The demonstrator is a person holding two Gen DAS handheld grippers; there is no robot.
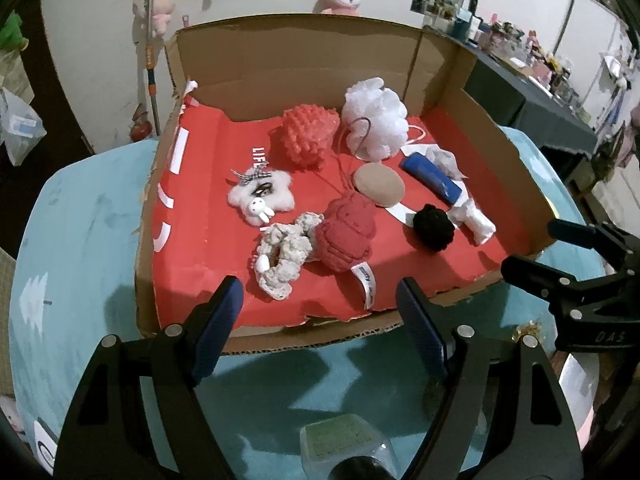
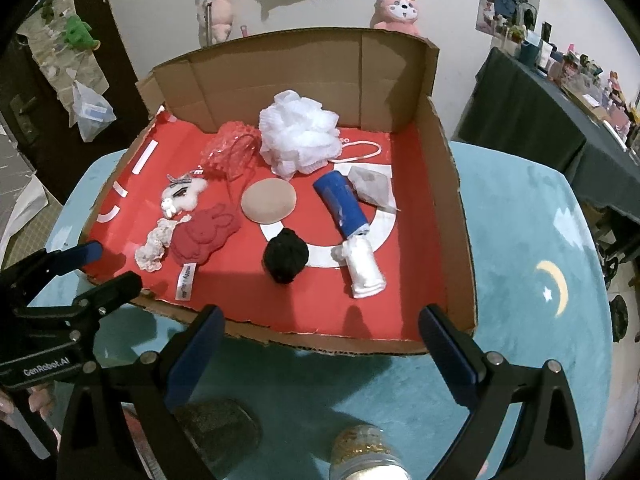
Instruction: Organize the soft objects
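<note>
- Teal tabletop [image 2: 520, 240] with moon and cloud prints, cluttered room behind.
- Cardboard tray [image 1: 496, 152] with red floor sits on it, holding all the soft stuff loose: white bath pouf [image 1: 376, 120], red bunny plush [image 1: 348, 236], black pom-pom [image 2: 285, 256], blue roll [image 2: 342, 208].
- Nothing looks sorted yet, so I'd say barely started.
- Left claw [image 1: 320, 320] and right claw [image 2: 320, 344] both gape wide, empty, at the near edge.
- Stuff at the bottom edge is cut off, can't tell what it is.

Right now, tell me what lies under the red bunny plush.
The red bunny plush lies on the box's red floor, its edge overlapping the cream knitted piece. Anything else beneath it is covered.
</note>
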